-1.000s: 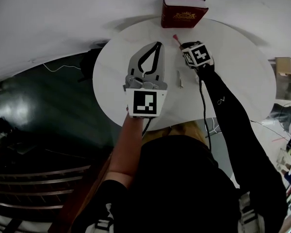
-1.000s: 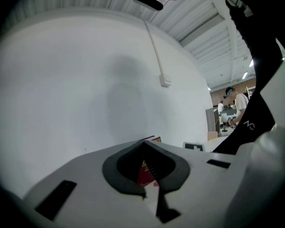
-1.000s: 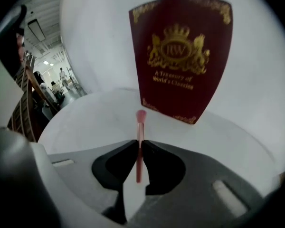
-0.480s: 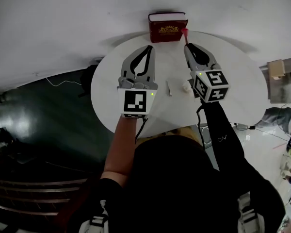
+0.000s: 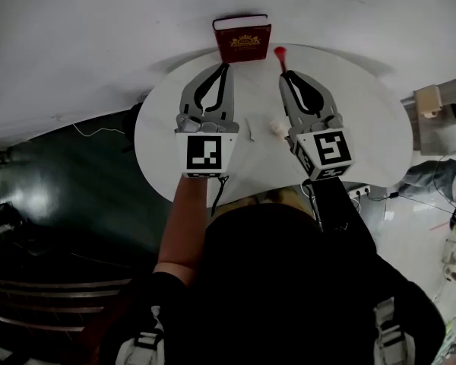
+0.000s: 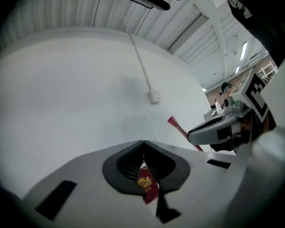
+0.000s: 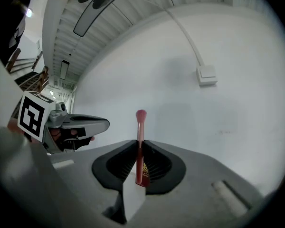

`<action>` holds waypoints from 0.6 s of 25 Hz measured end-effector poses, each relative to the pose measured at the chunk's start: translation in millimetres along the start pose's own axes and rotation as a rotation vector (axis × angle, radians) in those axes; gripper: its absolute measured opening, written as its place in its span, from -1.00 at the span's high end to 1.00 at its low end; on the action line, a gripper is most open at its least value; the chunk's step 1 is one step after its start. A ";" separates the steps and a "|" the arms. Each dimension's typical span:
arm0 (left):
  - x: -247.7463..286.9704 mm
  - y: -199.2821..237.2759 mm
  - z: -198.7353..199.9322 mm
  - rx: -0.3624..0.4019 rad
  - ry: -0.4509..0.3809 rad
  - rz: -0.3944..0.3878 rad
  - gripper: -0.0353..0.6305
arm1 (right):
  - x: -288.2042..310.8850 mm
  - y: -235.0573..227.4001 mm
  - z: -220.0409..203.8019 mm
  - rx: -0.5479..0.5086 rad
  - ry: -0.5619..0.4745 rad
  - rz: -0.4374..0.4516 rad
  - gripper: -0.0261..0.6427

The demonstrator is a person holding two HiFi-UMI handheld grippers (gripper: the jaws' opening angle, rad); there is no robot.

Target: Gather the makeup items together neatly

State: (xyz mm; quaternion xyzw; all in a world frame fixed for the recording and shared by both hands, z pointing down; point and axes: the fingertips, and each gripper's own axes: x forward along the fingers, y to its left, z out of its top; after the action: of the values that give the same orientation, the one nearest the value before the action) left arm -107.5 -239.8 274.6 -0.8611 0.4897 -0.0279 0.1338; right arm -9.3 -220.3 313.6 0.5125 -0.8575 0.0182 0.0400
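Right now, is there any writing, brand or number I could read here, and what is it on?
Red box: gold crest and print, too small to read.
Red stick in the right gripper: gold mark, too blurred to read.
Marker cubes: black-and-white squares only, no words.

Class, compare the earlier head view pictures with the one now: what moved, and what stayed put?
The right gripper has swung up from pointing down at the round white table to level, keeping the slim red makeup stick with a pink tip clamped in its jaws. The left gripper stays shut and empty; the dark red box and thin white stick lie where they were.
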 end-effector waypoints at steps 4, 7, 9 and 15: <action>8.0 -26.7 -0.5 -0.015 0.040 -0.023 0.87 | -22.9 -25.6 0.7 0.006 -0.013 -0.039 0.78; 12.0 -48.2 -2.1 0.011 0.068 -0.051 0.87 | -41.9 -48.4 -5.5 0.008 -0.002 -0.087 0.78; 16.7 -61.2 0.1 0.011 0.062 -0.067 0.87 | -55.1 -61.5 -8.4 0.012 0.001 -0.117 0.78; 36.6 -106.6 21.3 -0.041 -0.023 -0.137 0.87 | -100.4 -97.0 -10.3 0.005 0.003 -0.202 0.78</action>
State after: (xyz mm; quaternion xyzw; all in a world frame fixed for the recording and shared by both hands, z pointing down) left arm 4.3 -214.9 278.6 -0.8955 0.4284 -0.0171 0.1195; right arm 124.0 -177.5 314.1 0.5963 -0.8015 0.0170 0.0413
